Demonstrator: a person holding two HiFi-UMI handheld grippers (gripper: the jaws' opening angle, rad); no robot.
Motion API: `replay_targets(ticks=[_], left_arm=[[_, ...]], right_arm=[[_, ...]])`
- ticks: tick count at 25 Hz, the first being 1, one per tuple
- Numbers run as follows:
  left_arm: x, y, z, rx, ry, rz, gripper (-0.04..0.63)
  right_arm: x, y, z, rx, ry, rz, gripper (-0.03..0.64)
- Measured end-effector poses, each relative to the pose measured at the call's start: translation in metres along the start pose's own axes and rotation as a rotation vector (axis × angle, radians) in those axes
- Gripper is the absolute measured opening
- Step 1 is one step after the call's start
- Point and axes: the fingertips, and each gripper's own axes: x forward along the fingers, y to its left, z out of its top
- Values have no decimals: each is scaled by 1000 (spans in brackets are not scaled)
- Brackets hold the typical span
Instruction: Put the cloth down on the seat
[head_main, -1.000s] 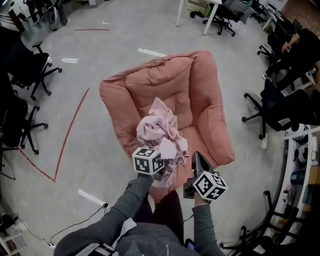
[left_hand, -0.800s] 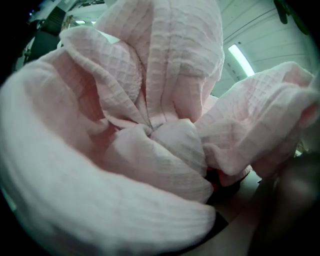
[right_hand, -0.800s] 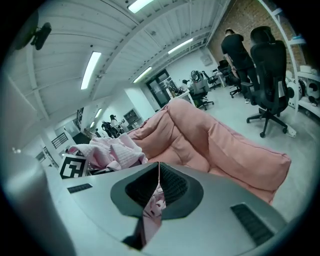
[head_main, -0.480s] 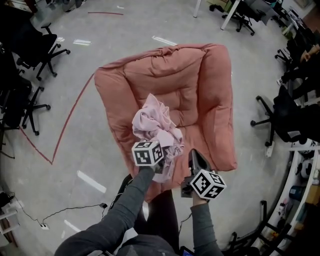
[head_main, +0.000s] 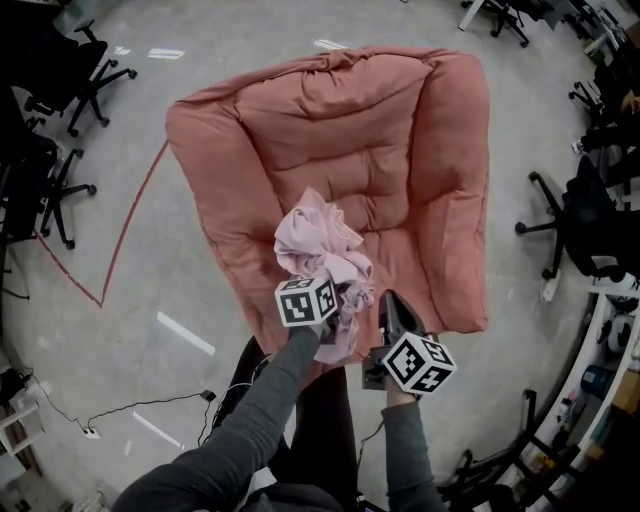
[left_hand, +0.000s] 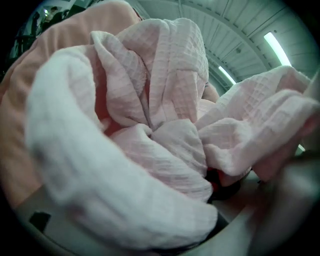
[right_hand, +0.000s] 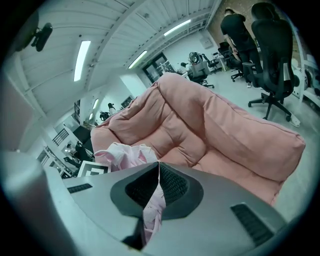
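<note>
A crumpled pale pink cloth (head_main: 320, 245) hangs bunched above the front part of a big salmon-pink cushioned seat (head_main: 340, 130). My left gripper (head_main: 322, 290) is shut on the cloth, its jaws buried in the folds. In the left gripper view the cloth (left_hand: 165, 100) fills nearly everything, with the seat (left_hand: 25, 105) behind it at left. My right gripper (head_main: 386, 302) is just right of the bundle, jaws together. In the right gripper view a strip of the cloth sits in the slit of that gripper (right_hand: 159, 166), more cloth (right_hand: 125, 152) lies left, and the seat (right_hand: 215, 125) is beyond.
Black office chairs stand on the left (head_main: 50, 160) and on the right (head_main: 590, 220). A red tape line (head_main: 125, 230) and a thin cable (head_main: 150, 405) cross the grey floor left of the seat. The person's legs are right at the seat's front edge.
The seat has come closer and fills more of the head view. Both grippers and the held cloth now sit further over the seat's front.
</note>
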Motion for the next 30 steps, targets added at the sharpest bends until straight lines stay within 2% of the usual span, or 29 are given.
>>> replay_targets(ticks=[7,14,23,30], left_arm=[[27,25,-66,-84,107,60,488],[51,39,-117,-95,181,91,488],[80,59,-147,-88,268,105,488],[96,76,-160,-59,264,141,488]], right_arm=[[10,-26,-38,43,43,-44,12],[29,-54,-60,103,51,-73,12],[59,-68,-80,166,34,-85,12],[65,-85,-100,249,36,-79,12]])
